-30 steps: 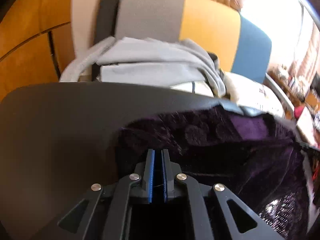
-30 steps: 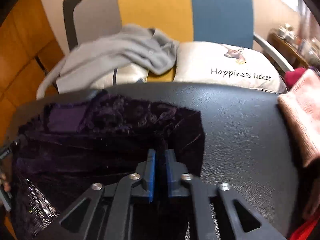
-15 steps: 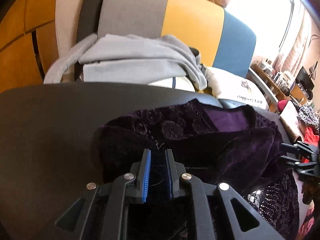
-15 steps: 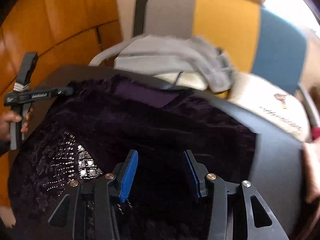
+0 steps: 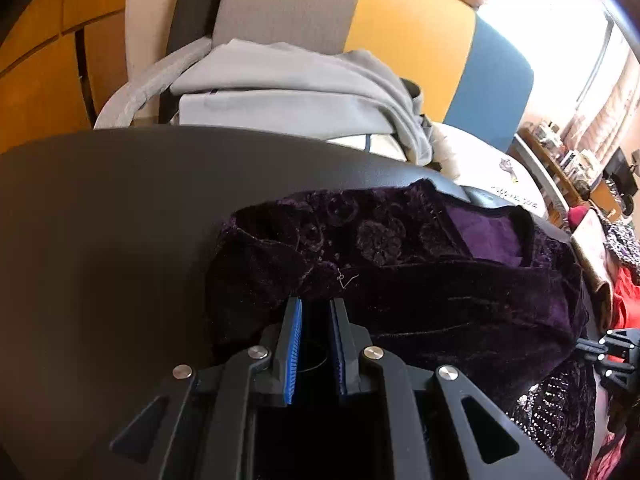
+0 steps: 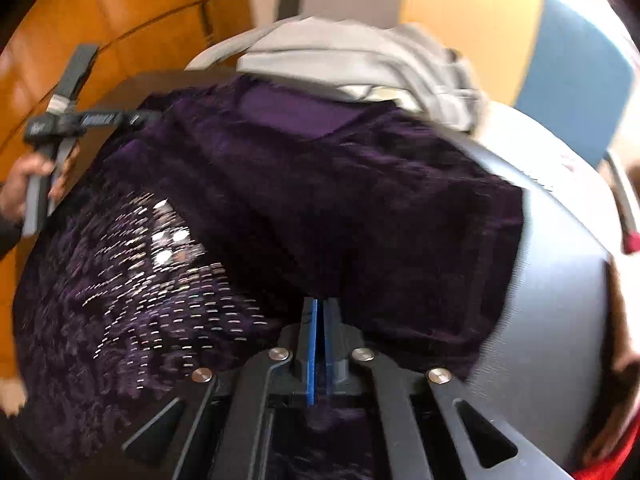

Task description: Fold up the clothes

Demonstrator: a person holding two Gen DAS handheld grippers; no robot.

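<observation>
A dark purple velvet garment (image 5: pixel 400 264) with a sequined lower part (image 6: pixel 132 264) lies partly folded on a black leather table (image 5: pixel 100 240). My left gripper (image 5: pixel 316 308) is slightly open at the garment's folded left edge, with nothing pinched between its blue pads. My right gripper (image 6: pixel 320 308) is shut on the near edge of the purple garment (image 6: pixel 360 200). The left gripper also shows in the right wrist view (image 6: pixel 60 124), held by a hand at the garment's far left side.
A grey garment (image 5: pixel 288 92) is heaped on a grey, yellow and blue sofa (image 5: pixel 408 40) behind the table. A white printed cushion (image 5: pixel 508 184) lies beside it. Pink and red clothes (image 5: pixel 616 280) are piled at the right. A wooden wall (image 6: pixel 100 40) stands at the left.
My left gripper has opened slightly and let go of the garment's edge. My right gripper, open half a second ago, has shut on the garment's near edge after swinging left.
</observation>
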